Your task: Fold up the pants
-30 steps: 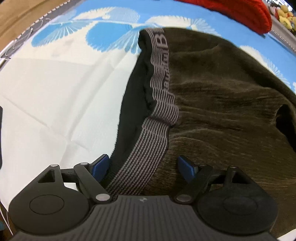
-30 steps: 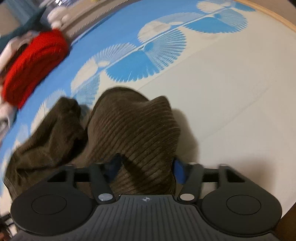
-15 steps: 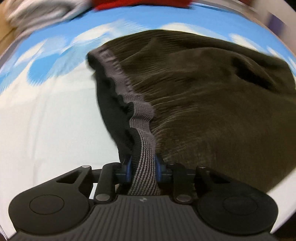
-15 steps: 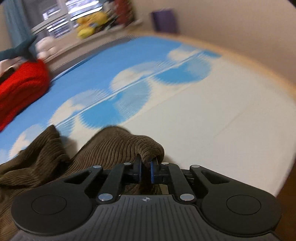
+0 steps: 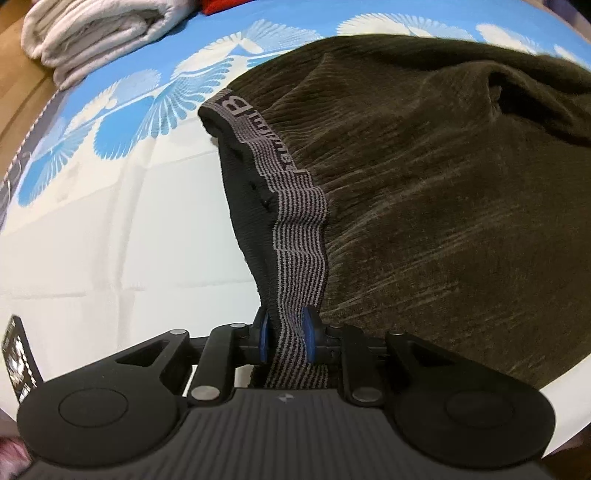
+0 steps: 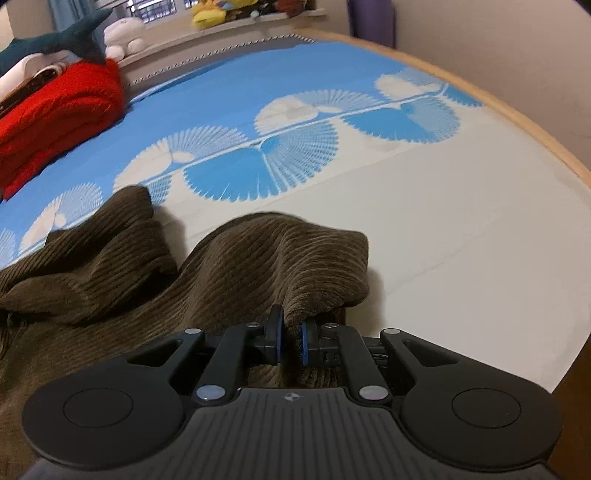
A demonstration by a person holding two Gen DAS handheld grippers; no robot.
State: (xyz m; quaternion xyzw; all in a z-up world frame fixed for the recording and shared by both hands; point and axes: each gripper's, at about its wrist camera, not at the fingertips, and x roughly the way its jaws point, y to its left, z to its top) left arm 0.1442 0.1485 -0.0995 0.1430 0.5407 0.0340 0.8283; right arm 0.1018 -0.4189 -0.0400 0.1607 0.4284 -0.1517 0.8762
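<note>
Dark olive-brown corduroy pants lie crumpled on a bed sheet with blue and white fans. In the left wrist view my left gripper is shut on the grey striped waistband, which rises taut from the blue pads toward the lettered end. In the right wrist view the pants bunch into two humps. My right gripper pinches a fold of a corduroy leg end between its pads; its jaws are opening slightly, with the cloth still pressed between them and lifted off the sheet.
A folded white blanket lies at the far left of the bed. A red knit blanket and plush toys sit at the head end. The bed's wooden edge runs along the right. A phone lies near the left edge.
Both grippers closed on the pants: the left on the waistband, the right on a leg fold. The left rolled and shifted sideways; the right lifted its fold, tilting its view up toward the windowsill.
</note>
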